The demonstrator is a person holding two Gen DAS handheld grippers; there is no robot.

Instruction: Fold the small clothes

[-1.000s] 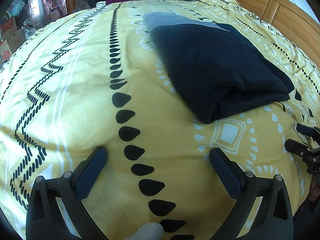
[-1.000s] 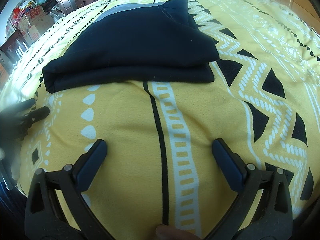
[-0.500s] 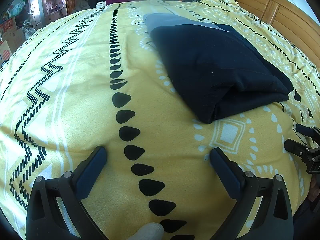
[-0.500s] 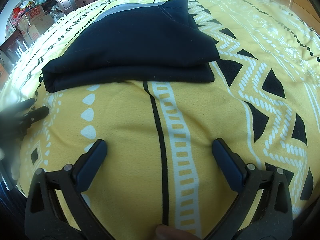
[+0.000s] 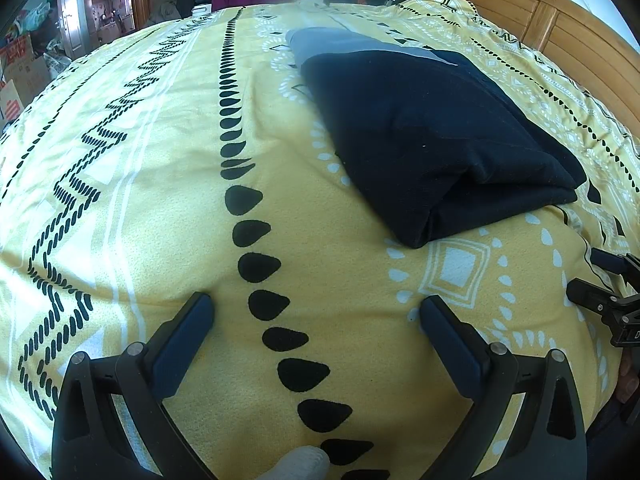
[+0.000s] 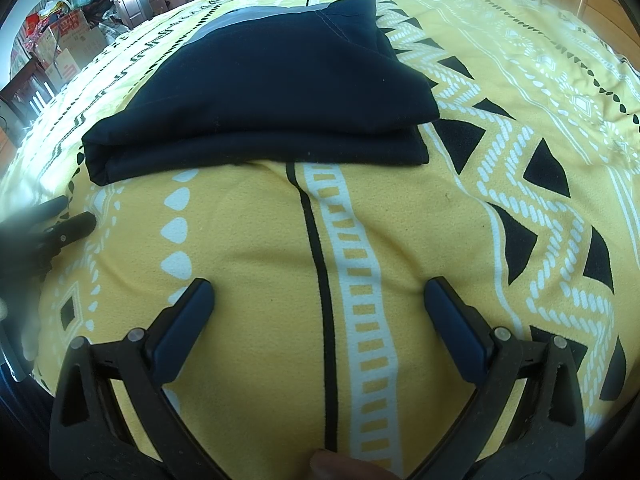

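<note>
Left wrist: left tool (image 5: 316, 308) spread wide, empty (over bedspread (image 5: 140, 200)) | right tool (image 6: 319, 295) likewise, short of folded garment (image 6: 272, 92)

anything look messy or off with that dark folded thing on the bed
Nothing serious stands out. The dark garment lies folded on the yellow bedspread, though its upper layer sits slightly askew of the bottom layer at the near edge. Both claws, left and right, are open and clear of it.
</note>
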